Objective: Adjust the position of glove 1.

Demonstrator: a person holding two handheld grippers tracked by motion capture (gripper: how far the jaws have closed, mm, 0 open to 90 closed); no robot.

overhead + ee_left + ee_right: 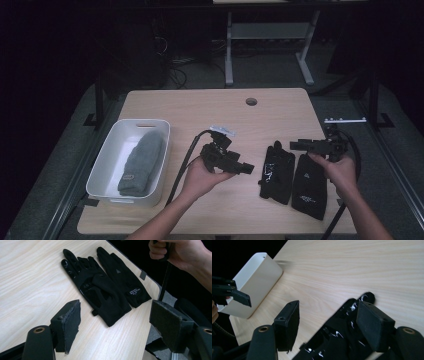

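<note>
Two forearms enter from the near edge of the bench (200, 107), each hand carrying a set of tongs

Left tongs (245, 168): held in the left hand (200, 176), pointing across the bench toward the gloves; jaws stand apart with nothing between them. In the left gripper view the frayed grey pads (72, 317) frame the bench edge, and both gloves lie just beyond the tips, not touched

Right tongs (296, 145): held in the right hand (339, 167), pointing toward the left tongs; jaws stand apart, pads pressing on nothing. In the right gripper view the patterned glove lies under and between the jaws; whether a jaw touches it cannot be told

Patterned glove (276, 172): black, with glossy grip marks on fingers and palm; flat on the bench between the two tongs, just ahead of the left tongs' tips and below the right tongs' tips

Plain glove (309, 186): black, small white logo near the cuff; flat on the bench, touching the patterned glove along its side, directly under the right hand and behind the right tongs' tips

White tub (111, 157): rectangular, with a handle slot; well behind the left tongs on the far side from the gloves, far ahead of the right tongs

Grey knit hat (142, 162): lying lengthwise inside the white tub

Cables (184, 162): black, trailing from each set of tongs toward the near bench edge
</note>
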